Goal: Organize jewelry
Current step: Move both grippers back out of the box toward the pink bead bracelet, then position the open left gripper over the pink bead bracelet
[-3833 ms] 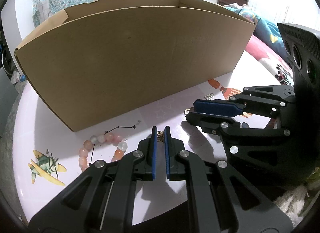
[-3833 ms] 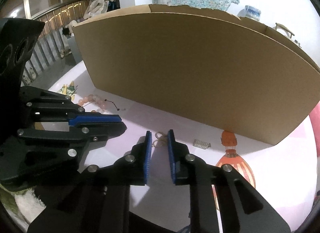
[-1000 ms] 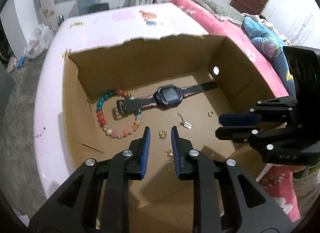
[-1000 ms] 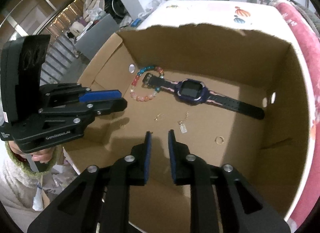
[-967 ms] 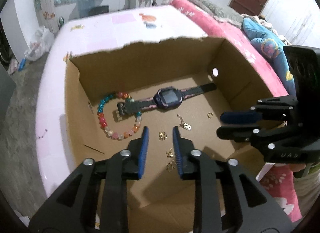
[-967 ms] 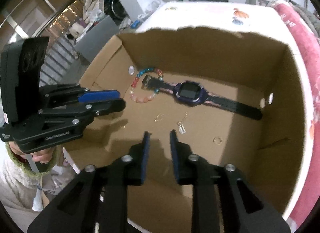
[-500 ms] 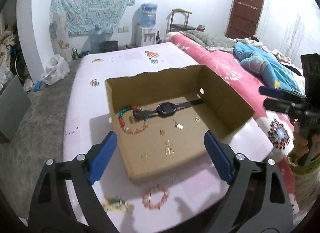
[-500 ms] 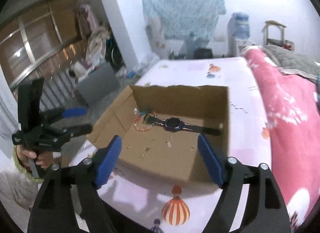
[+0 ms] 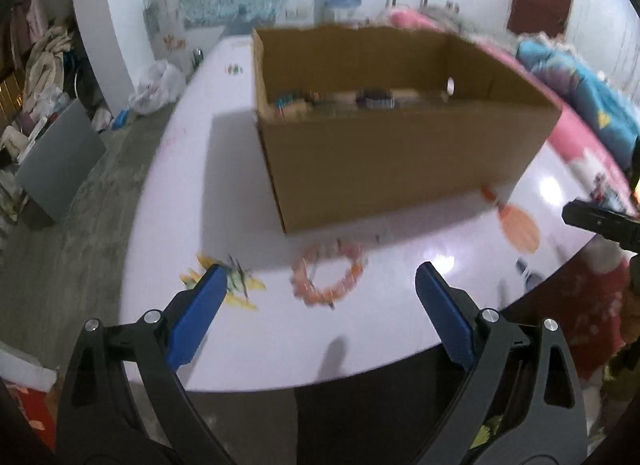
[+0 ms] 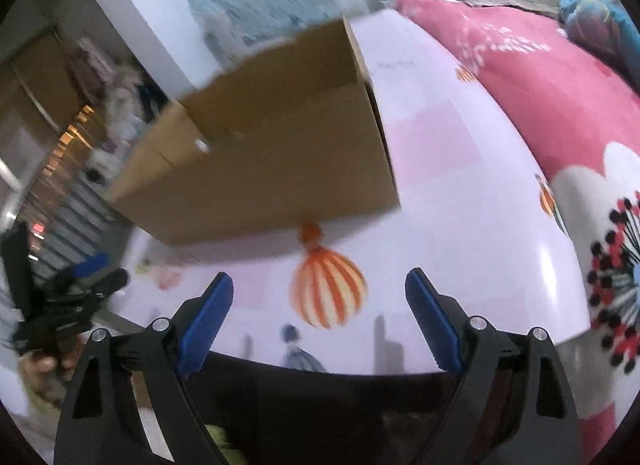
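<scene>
your left gripper has its fingers spread wide, having just been opening, and nothing sits between them. through the gap you see the pink bead bracelet lying on the table, blurred, just in front of the cardboard box. beside the bracelet, toward the left finger, is a yellow printed figure on the table's surface. over the near wall of the box you can make out a few jewelry pieces on its floor, too blurred to name 1 by 1.

your right gripper also has its fingers wide apart, just opened further, and empty. past them lies a printed orange-striped balloon on the table, with the box behind it. the other gripper shows at the left edge of this view. a pink bed runs along the table's right side.
</scene>
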`<state>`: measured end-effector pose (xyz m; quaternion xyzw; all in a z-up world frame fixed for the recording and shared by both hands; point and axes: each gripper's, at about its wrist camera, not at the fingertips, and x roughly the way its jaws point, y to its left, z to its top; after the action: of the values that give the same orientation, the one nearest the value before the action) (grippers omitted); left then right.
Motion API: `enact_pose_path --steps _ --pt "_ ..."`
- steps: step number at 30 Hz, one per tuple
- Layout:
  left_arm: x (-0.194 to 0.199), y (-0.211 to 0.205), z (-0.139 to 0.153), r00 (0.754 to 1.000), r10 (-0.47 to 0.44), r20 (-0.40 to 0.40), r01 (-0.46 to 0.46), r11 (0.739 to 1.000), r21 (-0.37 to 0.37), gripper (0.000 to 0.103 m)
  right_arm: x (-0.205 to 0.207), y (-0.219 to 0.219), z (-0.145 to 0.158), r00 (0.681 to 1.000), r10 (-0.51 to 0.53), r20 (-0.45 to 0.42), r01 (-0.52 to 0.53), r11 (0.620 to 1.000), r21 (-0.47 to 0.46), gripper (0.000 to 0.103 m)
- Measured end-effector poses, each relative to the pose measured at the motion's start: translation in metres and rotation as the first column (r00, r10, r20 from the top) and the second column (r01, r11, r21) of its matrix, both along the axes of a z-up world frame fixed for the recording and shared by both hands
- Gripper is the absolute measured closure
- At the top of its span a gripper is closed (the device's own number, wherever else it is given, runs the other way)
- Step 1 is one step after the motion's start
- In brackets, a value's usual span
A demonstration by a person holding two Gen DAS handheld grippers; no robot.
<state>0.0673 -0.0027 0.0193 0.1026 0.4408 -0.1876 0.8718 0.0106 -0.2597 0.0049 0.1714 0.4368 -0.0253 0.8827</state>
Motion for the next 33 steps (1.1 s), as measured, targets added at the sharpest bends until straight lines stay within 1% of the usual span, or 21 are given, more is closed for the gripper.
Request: enact_pose_path --steps 2,3,5,9,11,13,18,22,33 --pt "-0.005 -0.006 -0.01 1.0 0.012 -0.008 -0.012 0.999 0.035 0.012 0.005 0.011 -0.007 1.0 0.004 -0.029 -0.007 0.997 -0.079 0.018" --pt "-0.005 -0.008 -0.015 1.0 0.024 -0.009 -0.024 0.998 0.06 0.011 0.006 0.015 -0.011 0.999 0.009 -0.039 -0.013 0.994 -0.104 0.018" --pt "-0.006 -0.01 -0.023 0.999 0.034 -0.023 -0.032 0.996 0.083 0.011 0.011 0.022 -0.016 0.998 0.012 -0.067 -0.022 0.988 -0.155 0.018" --pt "-0.003 -0.005 -0.032 0.995 0.072 -0.063 -0.067 0.995 0.075 0.011 0.022 0.033 -0.027 0.993 0.017 -0.12 -0.043 0.975 -0.22 0.014" --pt "-0.001 0.0 -0.034 0.993 0.094 -0.065 -0.088 0.993 0.082 0.012 0.028 0.034 -0.031 0.991 0.015 -0.131 -0.048 0.967 -0.25 0.014" --pt "0.001 0.004 -0.036 0.992 0.108 -0.066 -0.102 0.991 0.087 0.011 0.027 0.036 -0.033 0.99 0.01 -0.137 -0.047 0.963 -0.265 0.014" --pt "0.007 0.01 -0.038 0.987 0.135 -0.081 -0.128 0.987 0.095 0.011 0.035 0.037 -0.036 0.991 0.0 -0.131 -0.036 0.96 -0.278 0.007" --pt "0.014 0.01 -0.043 0.986 0.14 -0.086 -0.131 0.986 0.101 0.011 0.037 0.037 -0.036 0.991 0.001 -0.131 -0.037 0.962 -0.27 0.007" --pt "0.014 0.011 -0.045 0.985 0.153 -0.075 -0.142 0.981 0.131 0.011 0.038 0.035 -0.037 0.991 0.011 -0.135 -0.047 0.963 -0.265 0.007"
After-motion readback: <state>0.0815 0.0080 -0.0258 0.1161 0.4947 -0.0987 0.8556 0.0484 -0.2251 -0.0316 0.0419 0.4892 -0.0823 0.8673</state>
